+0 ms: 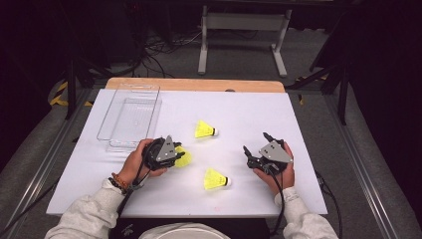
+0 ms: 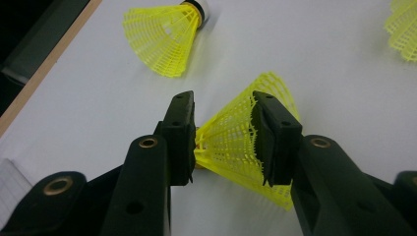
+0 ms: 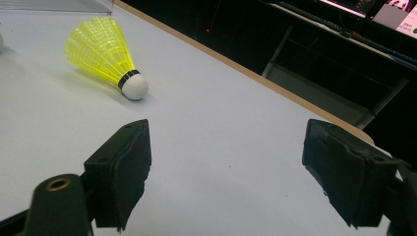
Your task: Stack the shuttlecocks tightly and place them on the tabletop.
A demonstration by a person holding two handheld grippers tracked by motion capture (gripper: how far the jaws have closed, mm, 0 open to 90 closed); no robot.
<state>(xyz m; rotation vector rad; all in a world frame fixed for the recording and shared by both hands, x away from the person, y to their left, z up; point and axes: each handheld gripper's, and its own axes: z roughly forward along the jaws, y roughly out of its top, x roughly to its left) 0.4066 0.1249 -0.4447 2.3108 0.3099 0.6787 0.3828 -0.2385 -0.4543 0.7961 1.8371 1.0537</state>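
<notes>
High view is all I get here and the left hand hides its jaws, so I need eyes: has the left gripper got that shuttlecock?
Observer: Yes. In the left gripper view, the left gripper is pinching the held shuttlecock across its yellow skirt.
Operator: Is the skirt holding its shape?
Observer: No, the mesh buckles against the right-hand pad.
Operator: And the right gripper?
Observer: The right gripper is wide open over bare table, with nothing between the jaws.
</notes>
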